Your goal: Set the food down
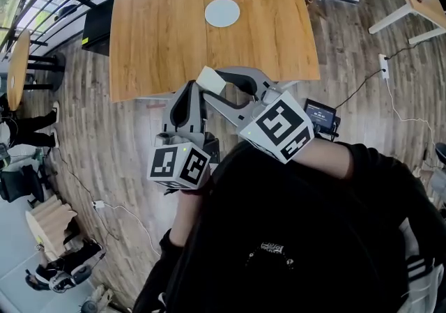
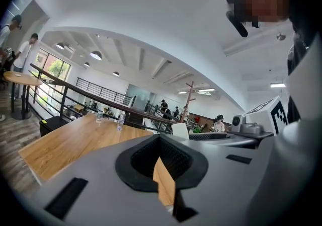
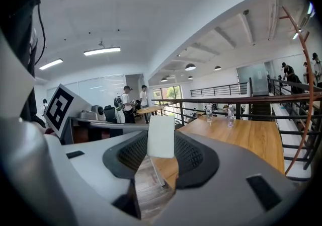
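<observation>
A pale whitish block of food (image 1: 209, 79) sits pinched between the jaws of my right gripper (image 1: 213, 83), just above the near edge of the wooden table (image 1: 160, 33). The right gripper view shows the food (image 3: 161, 137) upright between the black pads (image 3: 198, 157). A round white plate (image 1: 221, 12) lies on the table, farther in and apart from the block. My left gripper (image 1: 187, 95) hovers beside the right one, jaws together with only a thin slit, nothing in them. From the left gripper view, the food (image 2: 180, 130) shows just past the left gripper (image 2: 162, 158).
Water bottles (image 3: 209, 113) stand at the table's far end by a black railing (image 3: 226, 100). A black box (image 1: 97, 26) sits on the floor left of the table, a small screen device (image 1: 320, 116) and cables to its right. People stand in the background.
</observation>
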Demonstrator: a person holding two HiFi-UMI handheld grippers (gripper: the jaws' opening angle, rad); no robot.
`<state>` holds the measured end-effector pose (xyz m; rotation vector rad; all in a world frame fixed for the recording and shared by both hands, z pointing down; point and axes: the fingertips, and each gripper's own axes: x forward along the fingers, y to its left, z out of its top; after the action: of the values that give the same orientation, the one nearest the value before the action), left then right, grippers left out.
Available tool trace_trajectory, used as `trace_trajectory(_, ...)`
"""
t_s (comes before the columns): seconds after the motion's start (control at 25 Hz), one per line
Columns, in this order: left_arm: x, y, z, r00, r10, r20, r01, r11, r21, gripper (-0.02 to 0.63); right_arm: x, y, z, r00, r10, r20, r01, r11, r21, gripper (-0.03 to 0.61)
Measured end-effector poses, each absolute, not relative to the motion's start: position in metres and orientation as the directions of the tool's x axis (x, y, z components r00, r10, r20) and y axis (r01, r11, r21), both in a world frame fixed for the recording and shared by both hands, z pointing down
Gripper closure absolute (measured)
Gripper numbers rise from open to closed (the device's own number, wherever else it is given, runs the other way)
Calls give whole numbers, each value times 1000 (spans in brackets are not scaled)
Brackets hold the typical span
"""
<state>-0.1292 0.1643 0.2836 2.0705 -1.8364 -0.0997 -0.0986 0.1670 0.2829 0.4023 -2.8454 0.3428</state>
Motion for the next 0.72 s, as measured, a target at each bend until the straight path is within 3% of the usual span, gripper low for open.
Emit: trace_trajectory(0.72,-163,56,292,70,-969,237,-953,5,303,615,-133,57,291,-950,-166,264,-232,941,-247,403)
